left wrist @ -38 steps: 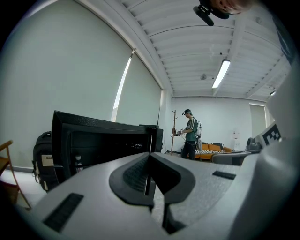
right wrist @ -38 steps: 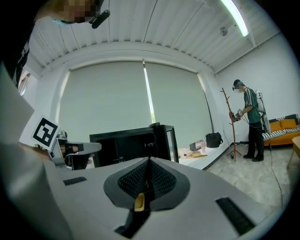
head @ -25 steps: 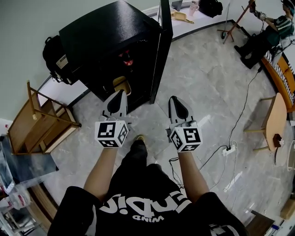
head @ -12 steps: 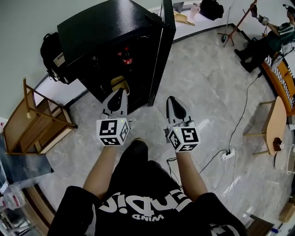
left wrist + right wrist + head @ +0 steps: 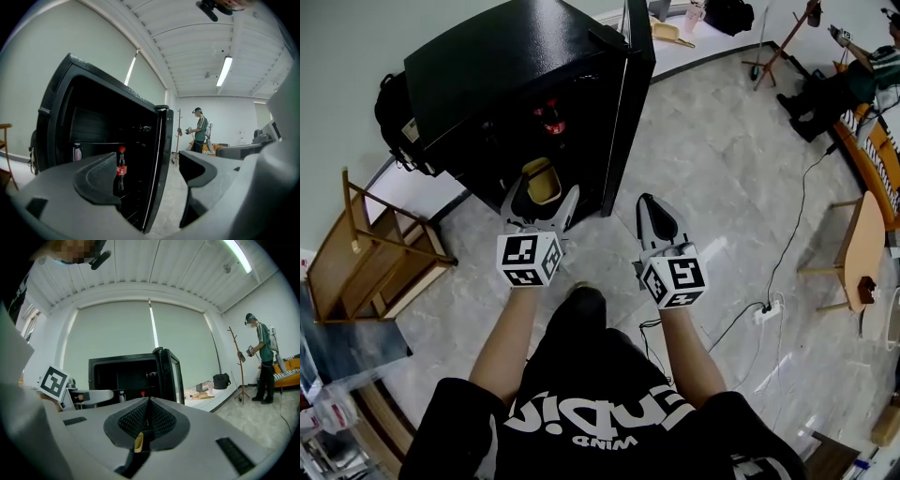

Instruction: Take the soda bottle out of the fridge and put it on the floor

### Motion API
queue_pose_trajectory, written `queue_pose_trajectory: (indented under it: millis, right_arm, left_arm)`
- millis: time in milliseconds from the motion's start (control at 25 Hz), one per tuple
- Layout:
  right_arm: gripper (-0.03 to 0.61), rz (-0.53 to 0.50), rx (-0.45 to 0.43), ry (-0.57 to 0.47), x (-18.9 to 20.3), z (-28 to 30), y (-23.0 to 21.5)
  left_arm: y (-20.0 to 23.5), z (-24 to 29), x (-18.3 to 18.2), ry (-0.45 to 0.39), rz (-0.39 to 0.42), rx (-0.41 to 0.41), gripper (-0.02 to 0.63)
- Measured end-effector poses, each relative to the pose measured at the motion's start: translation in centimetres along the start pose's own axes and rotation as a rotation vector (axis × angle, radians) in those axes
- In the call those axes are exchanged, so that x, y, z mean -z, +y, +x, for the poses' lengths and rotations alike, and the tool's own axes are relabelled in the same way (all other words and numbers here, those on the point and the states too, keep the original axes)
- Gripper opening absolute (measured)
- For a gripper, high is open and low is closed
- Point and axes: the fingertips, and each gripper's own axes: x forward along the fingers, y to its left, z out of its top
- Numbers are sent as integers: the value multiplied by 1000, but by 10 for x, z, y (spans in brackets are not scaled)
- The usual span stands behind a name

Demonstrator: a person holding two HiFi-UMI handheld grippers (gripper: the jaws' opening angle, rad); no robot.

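Black fridge (image 5: 516,66) open; soda bottle (image 5: 121,168) upright inside, near its door-side edge, dead ahead of my left gripper (image 5: 150,178), the nearer one, still apart. Its jaws have just been opening: released, nothing between them. Right gripper (image 5: 147,401) jaws clenched, empty.

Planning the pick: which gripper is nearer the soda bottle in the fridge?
Left. The left gripper, jaws just opened and empty, faces the fridge opening with the soda bottle straight ahead; the right gripper, shut, hangs further off, outside the open door.
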Motion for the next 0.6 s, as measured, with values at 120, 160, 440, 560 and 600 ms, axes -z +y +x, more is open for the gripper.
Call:
queue_pose_trajectory:
  millis: [120,160,440,560,600]
  right_arm:
    - [23,16,12,0,1,4,-8]
    - [23,20,16,-1,1,5,-11]
    - [23,43,20,-1,12,23,-21]
    - [23,53,29,6,19,33,-27]
    - [23,54,31,8,22,36,-29]
  left_arm:
    - [7,17,8,12,-19,-10,405]
    - [9,23,12,16,-20,-14,405]
    - [34,78,45,57,11,-28,403]
    - [49,102,59,74,22,-44,403]
    - [55,111,63,75,22,-51,403]
